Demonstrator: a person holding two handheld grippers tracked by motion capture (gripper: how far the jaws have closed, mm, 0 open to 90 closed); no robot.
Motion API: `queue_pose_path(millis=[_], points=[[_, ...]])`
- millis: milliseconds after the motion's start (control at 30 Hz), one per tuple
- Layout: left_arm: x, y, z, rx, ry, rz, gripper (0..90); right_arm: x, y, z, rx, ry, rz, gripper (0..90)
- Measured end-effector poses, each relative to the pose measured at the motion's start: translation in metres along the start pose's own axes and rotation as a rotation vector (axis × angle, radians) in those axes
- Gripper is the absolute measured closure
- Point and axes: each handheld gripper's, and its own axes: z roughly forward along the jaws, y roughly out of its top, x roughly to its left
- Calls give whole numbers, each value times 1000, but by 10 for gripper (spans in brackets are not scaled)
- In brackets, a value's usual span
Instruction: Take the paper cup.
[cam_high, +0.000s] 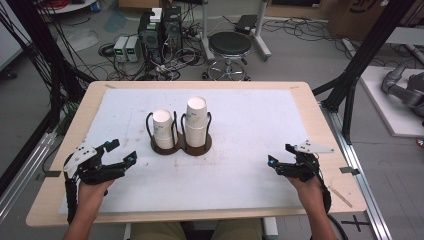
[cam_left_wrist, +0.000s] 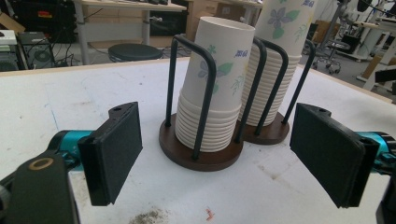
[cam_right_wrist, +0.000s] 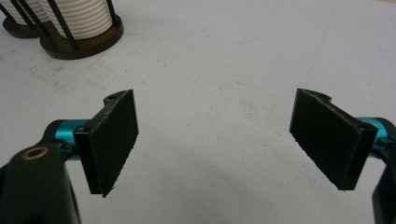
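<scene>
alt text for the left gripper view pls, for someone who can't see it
Two stacks of upside-down white paper cups with a floral print sit in a dark round two-place holder with black wire hoops, the nearer stack shorter than the farther stack. The left gripper faces them with its black jaws wide open and nothing between them, over a white table cover.

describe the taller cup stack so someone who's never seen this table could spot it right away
On the white mat covering the table, find the double holder with dark round bases near the middle. The taller cup stack is the right one in the high view, rising clearly above its shorter neighbour.
</scene>
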Motion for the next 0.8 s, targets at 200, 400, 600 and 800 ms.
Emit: queue_pose_path(millis=[200,400,600,800], points=[[2,-1,1,1,-2,-18,167,-2,1,-2,-27,2,-3,158],[3,1,0,-2,-12,-15,167,-1,0,-3,-26,29,0,159],[2,13,6,0,-58,-1,167,4,-3,-7,-7,46,-7,158],[2,37,25,-21,-90,21,168,4,0,-11,-5,33,5,158]])
